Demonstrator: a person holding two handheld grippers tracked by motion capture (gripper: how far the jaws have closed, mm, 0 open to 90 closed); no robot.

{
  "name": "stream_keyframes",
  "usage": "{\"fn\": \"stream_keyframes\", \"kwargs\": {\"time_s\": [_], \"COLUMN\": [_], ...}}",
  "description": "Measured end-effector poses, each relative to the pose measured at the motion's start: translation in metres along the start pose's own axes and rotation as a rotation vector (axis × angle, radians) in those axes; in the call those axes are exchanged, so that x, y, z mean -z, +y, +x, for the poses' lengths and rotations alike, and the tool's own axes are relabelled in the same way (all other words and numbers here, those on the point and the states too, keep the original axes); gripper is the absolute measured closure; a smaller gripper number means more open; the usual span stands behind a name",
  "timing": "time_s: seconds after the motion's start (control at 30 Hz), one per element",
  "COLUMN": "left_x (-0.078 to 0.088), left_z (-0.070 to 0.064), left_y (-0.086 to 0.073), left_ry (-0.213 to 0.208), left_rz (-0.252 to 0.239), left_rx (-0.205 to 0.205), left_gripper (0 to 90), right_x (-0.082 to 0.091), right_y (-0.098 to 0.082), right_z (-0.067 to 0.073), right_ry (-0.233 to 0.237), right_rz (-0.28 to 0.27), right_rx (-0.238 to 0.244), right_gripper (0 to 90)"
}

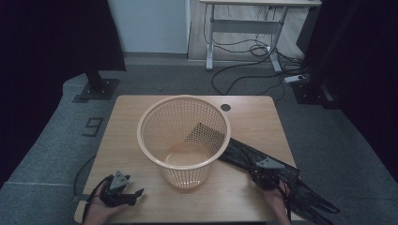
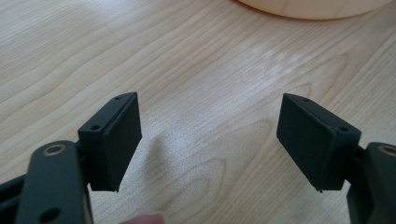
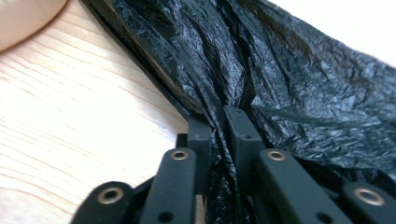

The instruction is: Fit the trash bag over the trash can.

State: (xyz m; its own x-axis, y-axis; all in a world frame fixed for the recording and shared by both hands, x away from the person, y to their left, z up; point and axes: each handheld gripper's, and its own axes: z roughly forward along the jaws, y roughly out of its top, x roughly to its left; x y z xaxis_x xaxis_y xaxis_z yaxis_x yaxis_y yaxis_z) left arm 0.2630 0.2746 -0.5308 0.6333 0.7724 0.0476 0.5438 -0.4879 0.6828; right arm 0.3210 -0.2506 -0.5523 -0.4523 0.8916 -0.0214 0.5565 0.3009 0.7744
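A beige mesh waste basket [image 1: 183, 136] stands upright in the middle of the wooden table [image 1: 253, 117]. A crumpled black plastic bag [image 1: 244, 152] lies along the table's right side, from behind the basket to past the front right corner. My right gripper [image 1: 264, 177] is down on that bag. In the right gripper view its jaws pinch a gathered fold of the black bag [image 3: 299, 93], and my right gripper [image 3: 219, 116] is shut on it. My left gripper [image 1: 136, 194] rests near the front left corner. In its own view my left gripper [image 2: 210, 135] stands open over bare wood.
The basket's base [image 2: 317, 7] shows at the top of the left gripper view. A round dark cable port [image 1: 225, 107] sits at the table's back right. Beyond the table are a white desk [image 1: 244, 28], floor cables [image 1: 253, 70] and a black stand base [image 1: 97, 89].
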Motion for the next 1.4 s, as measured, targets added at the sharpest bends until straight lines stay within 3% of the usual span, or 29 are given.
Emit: {"fn": "stream_keyframes", "kwargs": {"time_s": [0.1,0.2,0.8,1.1,1.4], "left_x": [0.0,0.002,0.007,0.007,0.008], "left_z": [0.0,0.0,0.0,-0.001,-0.001], "left_y": [0.0,0.001,0.004,0.004,0.004], "left_ry": [-0.002,-0.001,0.002,-0.007,-0.008], "left_rz": [0.001,-0.006,-0.024,-0.02,-0.026], "left_rx": [-0.004,-0.006,-0.012,-0.017,-0.014], "left_gripper": [21.6,21.6,21.4,22.2,22.2], "right_x": [0.002,0.008,0.072,0.107,0.135], "right_y": [-0.002,-0.002,0.007,0.016,0.024], "right_z": [0.0,-0.001,-0.025,-0.03,-0.028], "right_ry": [-0.041,-0.046,-0.007,0.016,0.014], "right_rz": [-0.004,-0.017,-0.21,-0.325,-0.406], "right_rx": [0.024,0.025,-0.068,-0.073,-0.045], "right_gripper": [85.1,86.6,88.6,88.7,88.7]}}
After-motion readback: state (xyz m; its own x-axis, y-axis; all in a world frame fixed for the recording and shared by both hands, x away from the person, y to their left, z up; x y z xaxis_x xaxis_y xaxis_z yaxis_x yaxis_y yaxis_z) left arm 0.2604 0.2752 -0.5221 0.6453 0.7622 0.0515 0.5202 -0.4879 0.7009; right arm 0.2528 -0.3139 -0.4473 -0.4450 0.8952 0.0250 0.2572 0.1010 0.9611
